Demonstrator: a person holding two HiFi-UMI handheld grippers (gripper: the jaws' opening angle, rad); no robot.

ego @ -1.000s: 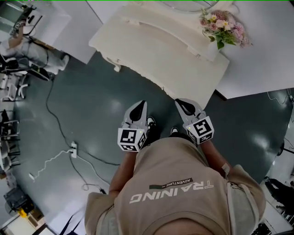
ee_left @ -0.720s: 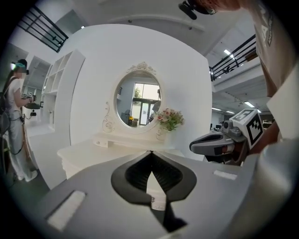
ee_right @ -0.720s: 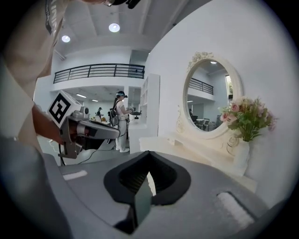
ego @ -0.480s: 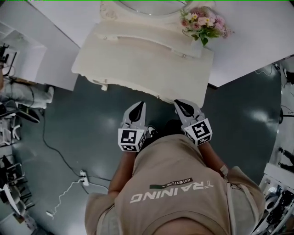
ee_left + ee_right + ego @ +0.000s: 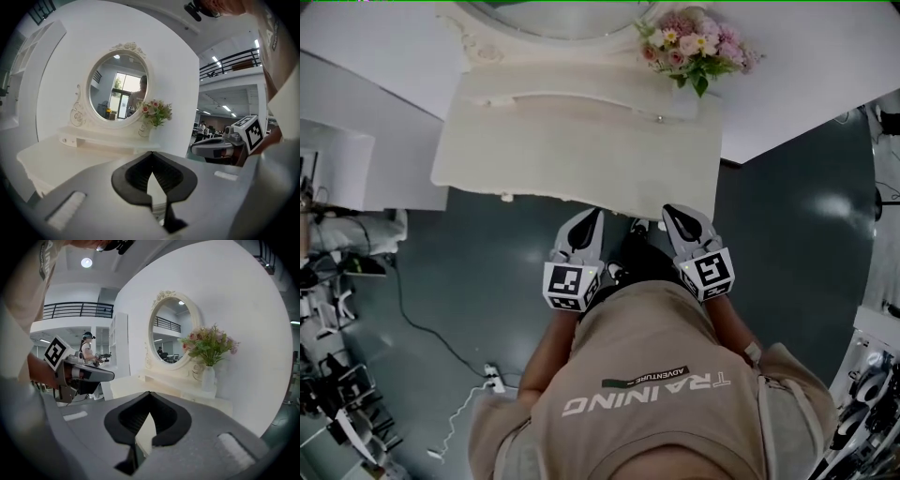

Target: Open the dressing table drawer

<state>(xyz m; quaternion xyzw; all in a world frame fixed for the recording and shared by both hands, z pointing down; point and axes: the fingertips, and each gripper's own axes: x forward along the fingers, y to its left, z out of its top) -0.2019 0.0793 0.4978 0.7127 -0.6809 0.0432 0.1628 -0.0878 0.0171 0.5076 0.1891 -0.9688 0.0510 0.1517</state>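
1. Against the white wall straight ahead of the person stands the cream dressing table (image 5: 572,155). An oval mirror (image 5: 117,89) rises behind it, and flowers (image 5: 694,42) sit at the right end of its raised shelf (image 5: 572,89).
2. The left tool (image 5: 591,215) and right tool (image 5: 670,210) hang side by side just short of the front edge, touching nothing. Each has its jaws pressed together and empty.
3. A small drawer front (image 5: 67,139) shows at the left end of that shelf, at the back of the worktop (image 5: 534,164). A round knob (image 5: 659,118) sits on the shelf's face near the flowers. I can't tell whether a wider drawer lies under the front edge, because the top hides it from above.
4. To my eye the drawer is light painted wood, stiff, and made to slide straight out. The knob is the only place to hold it, and it is small, smooth and likely slippery. A tool would have to spread first, then pinch the knob squarely.
5. A crooked or sharp pull could jam the drawer or jolt the table — and the flowers look easy to tip.
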